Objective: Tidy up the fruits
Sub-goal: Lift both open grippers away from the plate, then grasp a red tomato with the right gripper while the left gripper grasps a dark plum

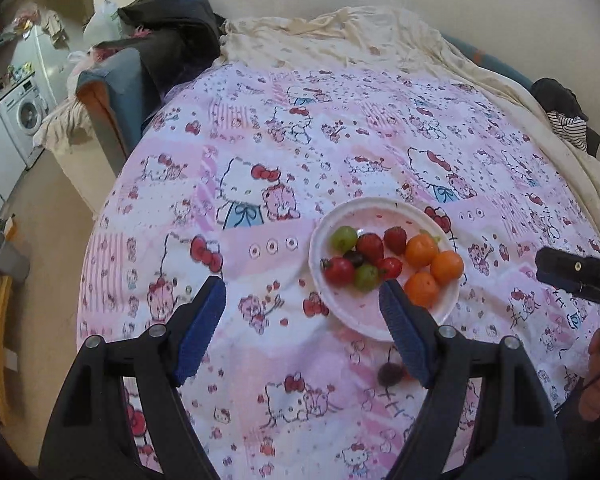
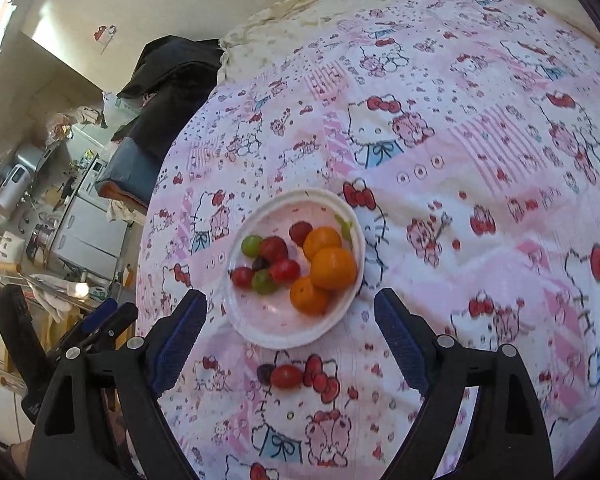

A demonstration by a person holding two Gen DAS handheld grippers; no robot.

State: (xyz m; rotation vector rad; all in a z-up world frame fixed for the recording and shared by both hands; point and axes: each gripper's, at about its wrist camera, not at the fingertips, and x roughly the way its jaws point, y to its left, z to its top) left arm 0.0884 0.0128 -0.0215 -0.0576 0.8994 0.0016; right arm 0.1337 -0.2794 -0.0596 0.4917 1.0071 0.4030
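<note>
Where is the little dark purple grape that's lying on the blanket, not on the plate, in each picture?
Left wrist view: the small dark purple grape lies low, right of centre, below the round white plate.
Right wrist view: the grape lies below the plate, touching a red cherry tomato.
Shared landmark: the plate's three orange tangerines.
</note>
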